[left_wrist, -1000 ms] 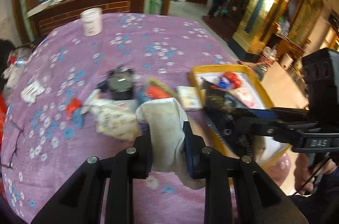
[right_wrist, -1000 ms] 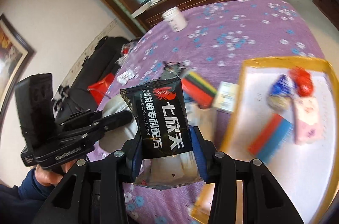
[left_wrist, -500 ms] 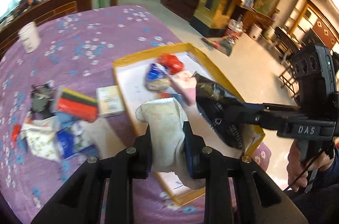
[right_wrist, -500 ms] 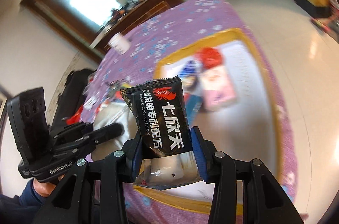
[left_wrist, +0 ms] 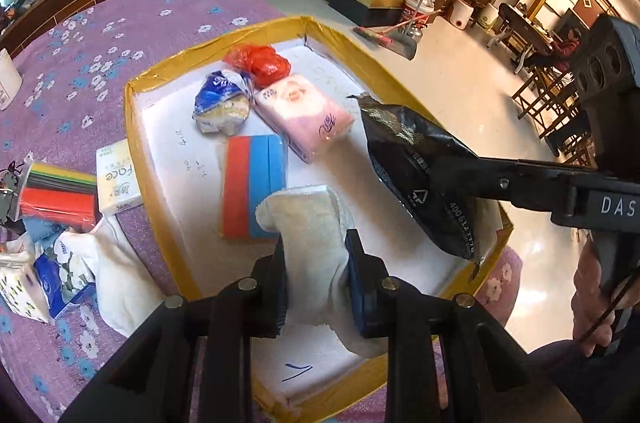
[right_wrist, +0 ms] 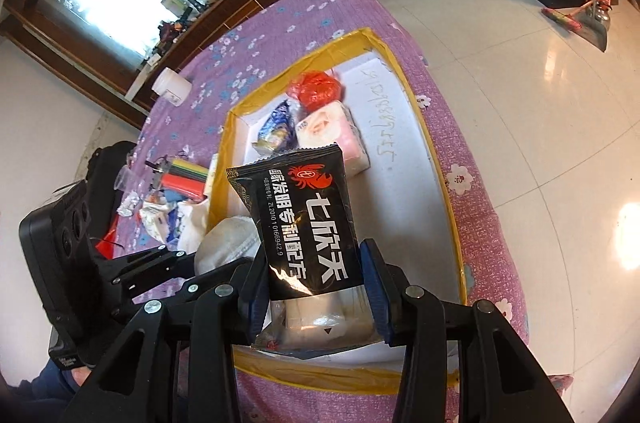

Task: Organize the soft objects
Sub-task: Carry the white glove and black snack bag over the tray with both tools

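in the left wrist view the left claw [left_wrist: 316,275] pinches a folded cream-white towel [left_wrist: 310,243] over the near part of a shallow white tray with yellow taped rim [left_wrist: 132,111] on the purple flowered counter [left_wrist: 80,63], where a red-and-blue block [left_wrist: 252,183] and a pink tissue pack [left_wrist: 304,115] lie. in the right wrist view the right claw [right_wrist: 314,287] grips a glossy black plastic packet with white lettering [right_wrist: 308,223] above the same tray.

Right tool [right_wrist: 316,287] clamps a black packet [right_wrist: 304,223], apparently above the yellow-rimmed tray [right_wrist: 436,167].
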`<act>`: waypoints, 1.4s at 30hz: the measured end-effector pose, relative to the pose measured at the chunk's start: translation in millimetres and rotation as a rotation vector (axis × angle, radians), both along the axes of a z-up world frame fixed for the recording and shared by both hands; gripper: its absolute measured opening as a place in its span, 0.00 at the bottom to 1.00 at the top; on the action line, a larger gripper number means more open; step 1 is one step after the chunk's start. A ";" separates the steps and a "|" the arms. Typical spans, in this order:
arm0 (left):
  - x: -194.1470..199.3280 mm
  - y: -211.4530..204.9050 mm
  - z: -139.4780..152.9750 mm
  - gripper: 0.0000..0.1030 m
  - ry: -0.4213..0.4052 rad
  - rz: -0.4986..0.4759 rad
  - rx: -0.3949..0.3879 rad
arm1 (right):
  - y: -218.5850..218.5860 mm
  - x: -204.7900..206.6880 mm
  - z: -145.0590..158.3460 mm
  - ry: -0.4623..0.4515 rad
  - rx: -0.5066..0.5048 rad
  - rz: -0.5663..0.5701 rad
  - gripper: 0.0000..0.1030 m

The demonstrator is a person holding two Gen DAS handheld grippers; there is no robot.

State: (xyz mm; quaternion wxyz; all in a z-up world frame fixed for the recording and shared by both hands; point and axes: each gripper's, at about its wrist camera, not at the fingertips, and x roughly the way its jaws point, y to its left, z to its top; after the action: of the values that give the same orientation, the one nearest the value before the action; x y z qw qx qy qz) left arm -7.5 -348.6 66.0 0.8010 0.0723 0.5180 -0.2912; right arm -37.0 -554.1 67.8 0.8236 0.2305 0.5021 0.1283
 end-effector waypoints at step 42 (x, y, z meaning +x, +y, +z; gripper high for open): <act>-14.9 -14.5 -24.1 0.27 -0.169 -0.022 0.204 | 32.5 12.3 -29.9 0.024 -0.233 0.075 0.45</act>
State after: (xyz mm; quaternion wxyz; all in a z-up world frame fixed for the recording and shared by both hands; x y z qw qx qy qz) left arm -22.4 -363.1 41.8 0.8270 0.1832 0.4750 -0.2385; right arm -24.7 -521.5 37.8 0.8334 0.1155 0.5316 0.0972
